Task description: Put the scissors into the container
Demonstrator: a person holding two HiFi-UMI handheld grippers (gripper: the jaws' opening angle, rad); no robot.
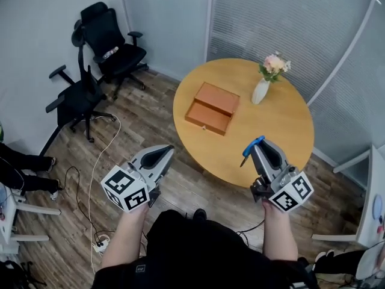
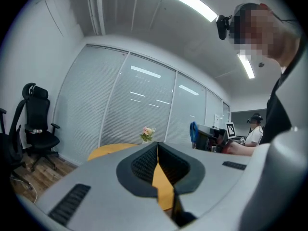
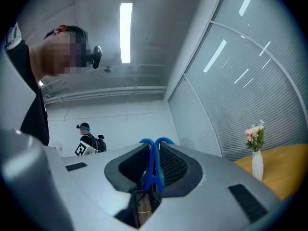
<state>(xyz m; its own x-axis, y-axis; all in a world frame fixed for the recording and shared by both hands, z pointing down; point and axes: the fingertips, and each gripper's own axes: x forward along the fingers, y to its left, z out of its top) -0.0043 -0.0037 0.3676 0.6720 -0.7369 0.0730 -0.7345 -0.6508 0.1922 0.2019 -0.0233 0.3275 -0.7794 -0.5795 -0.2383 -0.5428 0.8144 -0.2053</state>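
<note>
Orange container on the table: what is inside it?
The container has its front section pulled out, showing only bare orange floor; the rear part under its flat top is covered. The scissors are not in it: the right gripper jaws hold them.

Head view down, gripper views upward, sharing table (image 1: 271,125)

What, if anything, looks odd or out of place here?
Nothing stands out. The orange wooden box lies on the round wooden table with its drawer open, the white flower vase upright, blue-handled scissors in the right gripper.
</note>
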